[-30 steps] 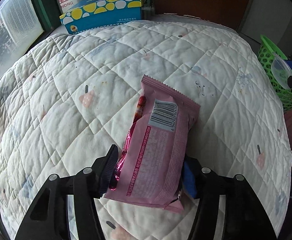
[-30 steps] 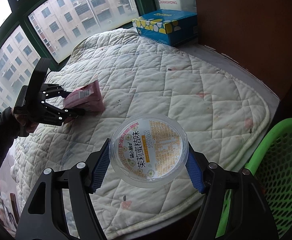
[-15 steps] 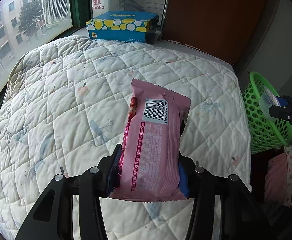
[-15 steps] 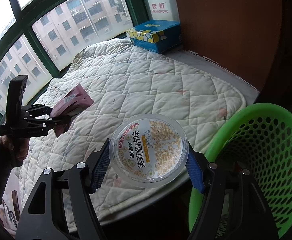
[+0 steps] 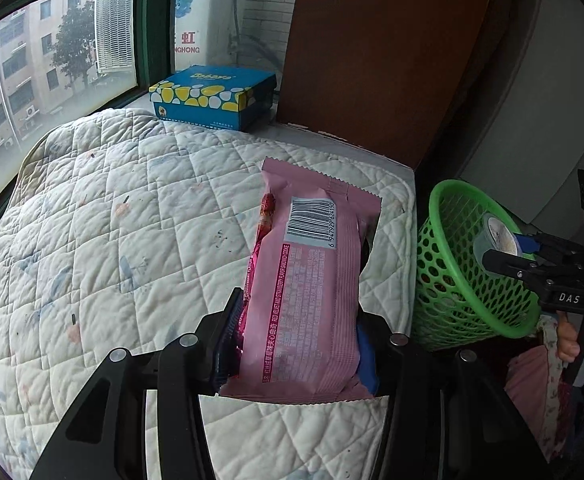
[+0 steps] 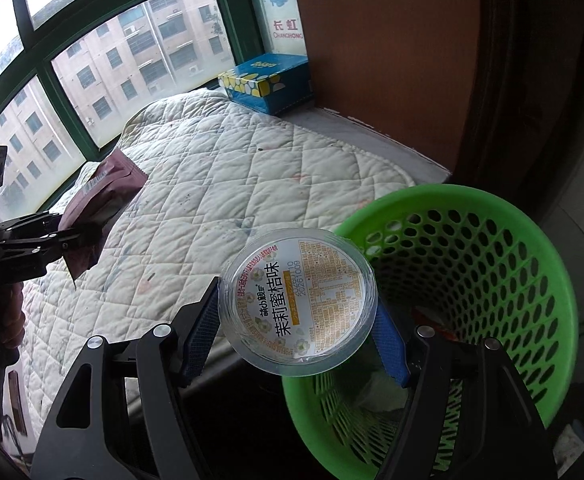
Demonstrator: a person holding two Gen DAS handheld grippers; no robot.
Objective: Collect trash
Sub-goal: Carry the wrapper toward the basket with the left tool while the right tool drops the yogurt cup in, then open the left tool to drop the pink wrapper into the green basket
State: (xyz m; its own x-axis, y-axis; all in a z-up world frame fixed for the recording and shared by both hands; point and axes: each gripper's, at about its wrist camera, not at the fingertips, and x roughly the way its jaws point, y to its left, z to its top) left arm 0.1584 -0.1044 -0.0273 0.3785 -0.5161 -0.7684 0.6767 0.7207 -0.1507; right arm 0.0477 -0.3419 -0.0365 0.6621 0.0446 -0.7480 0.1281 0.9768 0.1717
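A pink snack packet with a barcode stands between the pads of my left gripper, which is shut on its lower half above the quilt. From the right wrist view the same packet and left gripper hang over the quilt's left side. My right gripper is shut on a clear plastic cup with a printed lid. The cup sits over the near rim of the green basket. In the left wrist view that basket stands past the bed's right edge, with the cup and right gripper above it.
A blue and yellow tissue box sits on the sill at the far end of the bed. A brown board stands behind the bed's right corner. Windows run along the left. A hand and pink cloth show below the basket.
The left gripper lifted the pink packet off the quilt and carried it right, toward the basket. The right gripper carried the cup from above the quilt's edge to the basket's rim.
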